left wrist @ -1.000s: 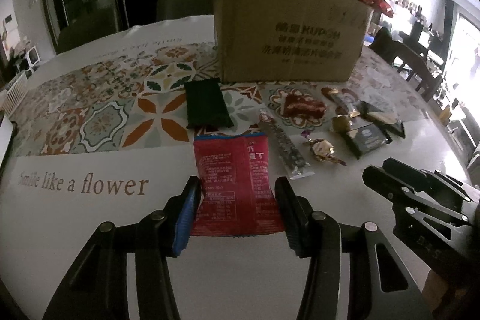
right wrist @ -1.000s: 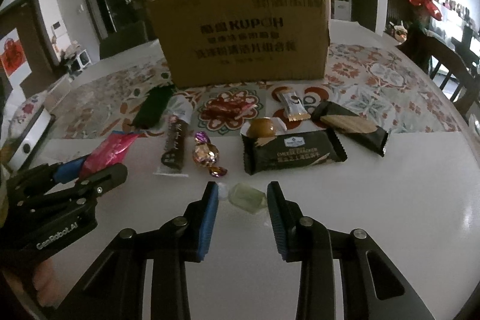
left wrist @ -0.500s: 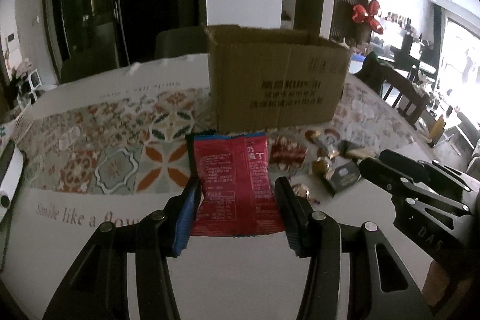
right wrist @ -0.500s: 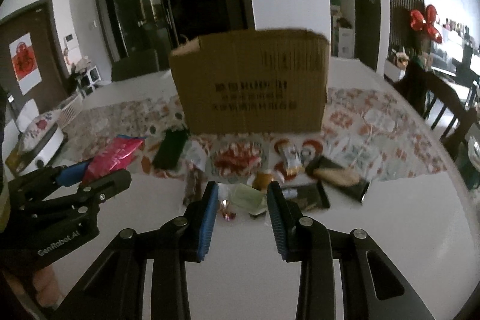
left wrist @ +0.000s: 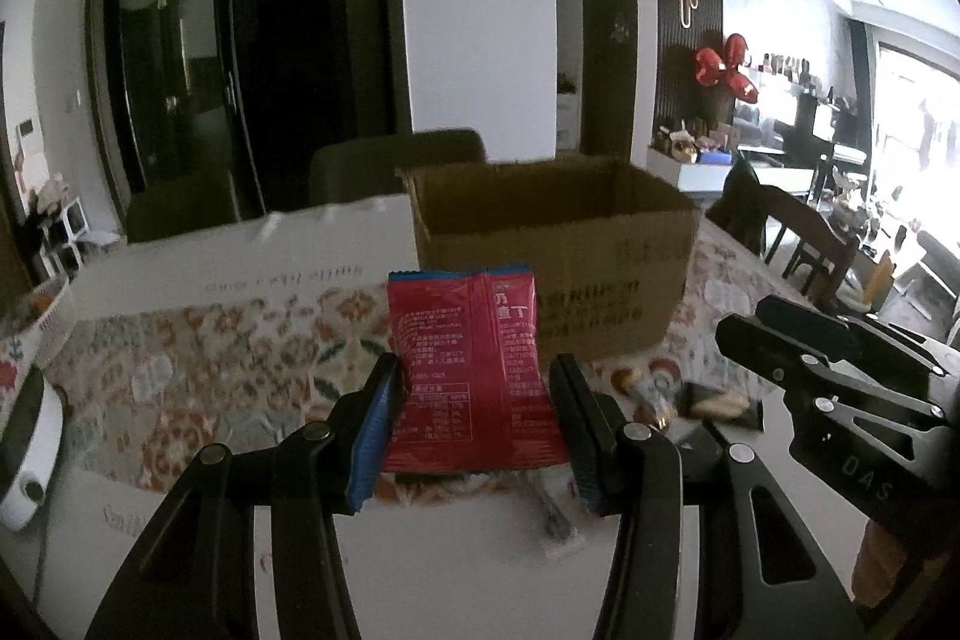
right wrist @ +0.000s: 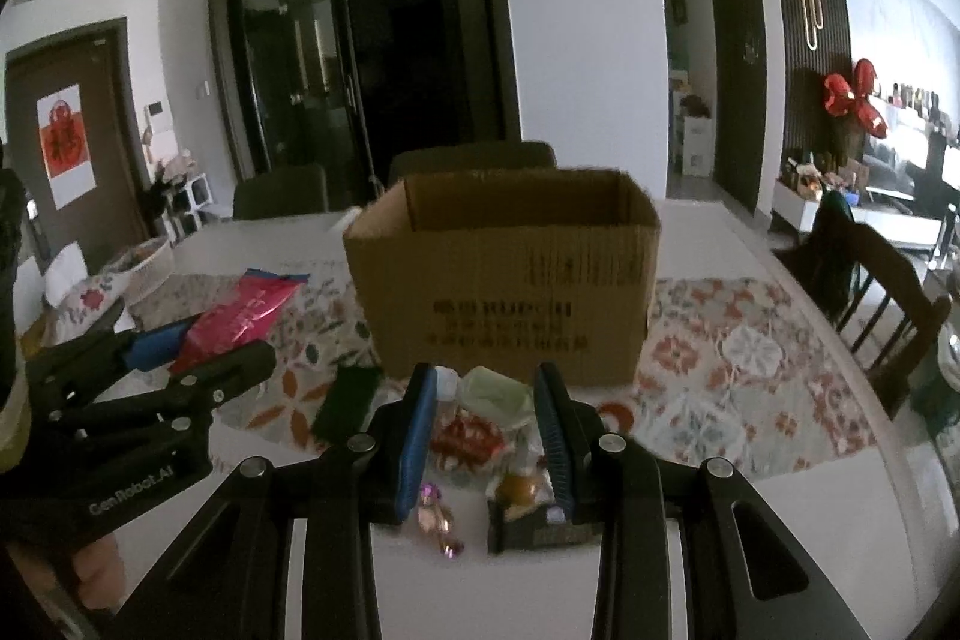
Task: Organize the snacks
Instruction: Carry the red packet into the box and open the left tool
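My left gripper is shut on a red snack packet and holds it in the air in front of the open cardboard box. It also shows in the right wrist view, with the red packet in it. My right gripper is shut on a pale green wrapped snack, lifted above the table short of the box. It shows at the right of the left wrist view.
Several snacks lie on the table below: a dark green packet, a red wrapped one, gold and purple candies, a black cracker pack. Chairs stand around the table. A white basket sits far left.
Both grippers have risen from the table with their snacks and moved toward the box, whose open top is now in view.
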A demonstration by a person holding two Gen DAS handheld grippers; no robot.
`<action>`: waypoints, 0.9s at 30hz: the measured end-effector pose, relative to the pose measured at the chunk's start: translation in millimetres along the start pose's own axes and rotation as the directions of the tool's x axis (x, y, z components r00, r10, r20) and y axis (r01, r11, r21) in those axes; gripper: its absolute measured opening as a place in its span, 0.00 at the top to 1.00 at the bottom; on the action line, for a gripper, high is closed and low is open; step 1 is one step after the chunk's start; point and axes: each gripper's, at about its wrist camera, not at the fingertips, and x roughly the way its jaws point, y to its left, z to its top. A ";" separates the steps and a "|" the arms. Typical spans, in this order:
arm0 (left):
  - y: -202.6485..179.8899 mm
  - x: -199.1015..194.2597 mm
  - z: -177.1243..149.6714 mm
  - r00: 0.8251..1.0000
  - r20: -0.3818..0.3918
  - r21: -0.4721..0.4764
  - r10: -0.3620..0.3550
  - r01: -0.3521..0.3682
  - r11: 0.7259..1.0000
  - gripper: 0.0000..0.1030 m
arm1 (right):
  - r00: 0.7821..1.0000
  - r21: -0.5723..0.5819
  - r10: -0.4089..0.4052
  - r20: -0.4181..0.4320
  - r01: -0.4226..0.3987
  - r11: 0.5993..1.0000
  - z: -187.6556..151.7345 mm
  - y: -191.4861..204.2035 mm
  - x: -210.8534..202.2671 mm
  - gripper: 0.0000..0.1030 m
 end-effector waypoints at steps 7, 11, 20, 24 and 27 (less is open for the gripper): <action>2.1 15.1 35.5 0.999 0.036 0.022 -0.005 0.005 1.000 0.51 | 0.998 -0.026 0.006 0.057 -0.005 1.000 36.1 -4.9 14.2 0.66; 1.9 26.1 52.9 0.999 0.044 0.034 -0.018 0.017 0.999 0.51 | 0.997 -0.039 0.013 0.075 -0.010 0.999 55.2 -10.1 25.0 0.66; -5.9 54.4 91.8 0.998 0.057 0.074 -0.028 0.024 0.997 0.51 | 0.997 -0.074 0.013 0.071 -0.008 0.997 90.4 -23.2 53.8 0.66; -10.0 68.7 104.1 0.998 0.058 0.087 -0.033 0.028 0.996 0.51 | 0.998 -0.077 0.006 0.069 0.000 0.997 103.7 -30.7 65.2 0.66; -11.9 80.6 113.0 0.998 0.047 0.086 -0.039 0.035 0.996 0.51 | 0.998 -0.075 0.004 0.058 0.001 0.997 112.6 -34.5 76.0 0.66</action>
